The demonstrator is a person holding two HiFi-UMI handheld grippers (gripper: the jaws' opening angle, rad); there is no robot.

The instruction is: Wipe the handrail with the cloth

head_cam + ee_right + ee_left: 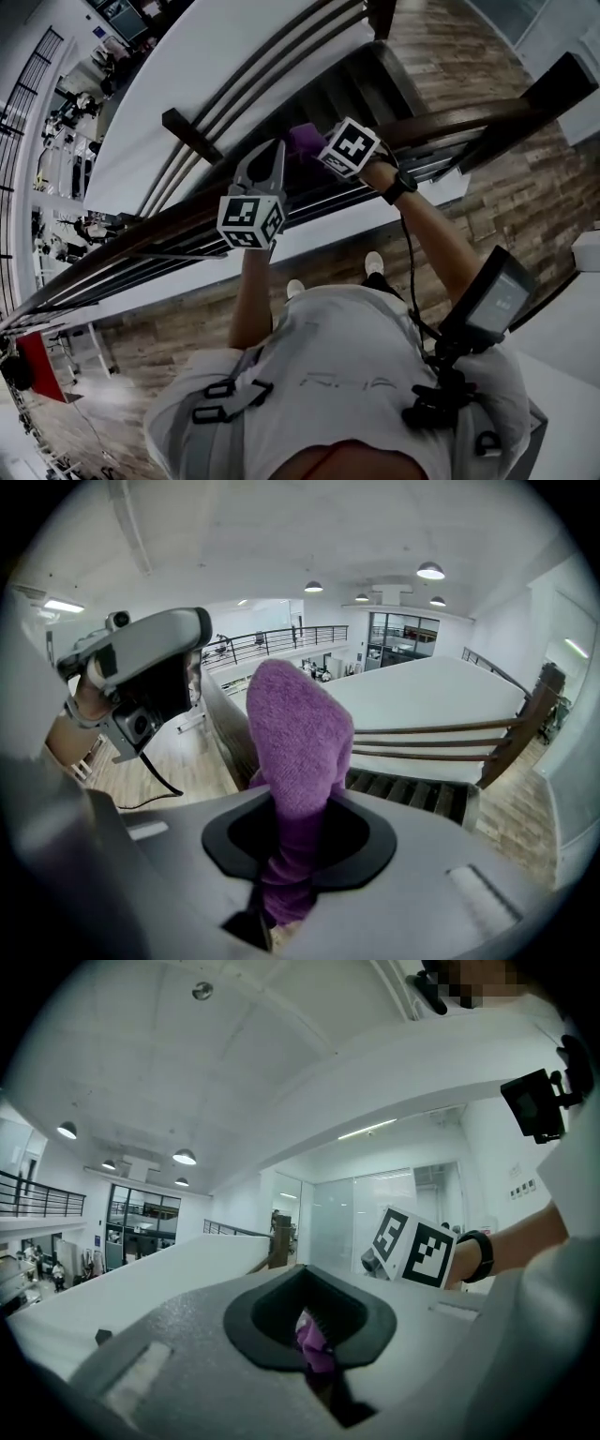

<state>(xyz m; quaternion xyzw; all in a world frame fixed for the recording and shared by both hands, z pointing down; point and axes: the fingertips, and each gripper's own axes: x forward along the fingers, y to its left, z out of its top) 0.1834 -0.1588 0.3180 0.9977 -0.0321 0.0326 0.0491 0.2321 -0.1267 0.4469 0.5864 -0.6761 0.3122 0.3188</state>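
Observation:
A dark wooden handrail [159, 230] runs diagonally from lower left to upper right. A purple cloth [303, 141] is bunched above the rail between both grippers. My right gripper [317, 150] points down at the rail and is shut on the cloth [295, 733], which stands up out of its jaws [292, 817]; the handrail [228, 726] passes just behind it. My left gripper [273, 152] is level, just left of the right one. A small fold of the cloth [314, 1340] is pinched between its closed jaws [317, 1346]. The right gripper's marker cube [417, 1246] shows close by.
Thin metal rails [187, 150] and a dark post [192, 136] sit beyond the handrail, with stair treads [412, 794] below. A wooden floor [525, 197] lies underfoot. A device on a mount [492, 300] hangs at my right side. A lower hall with people is at far left [66, 112].

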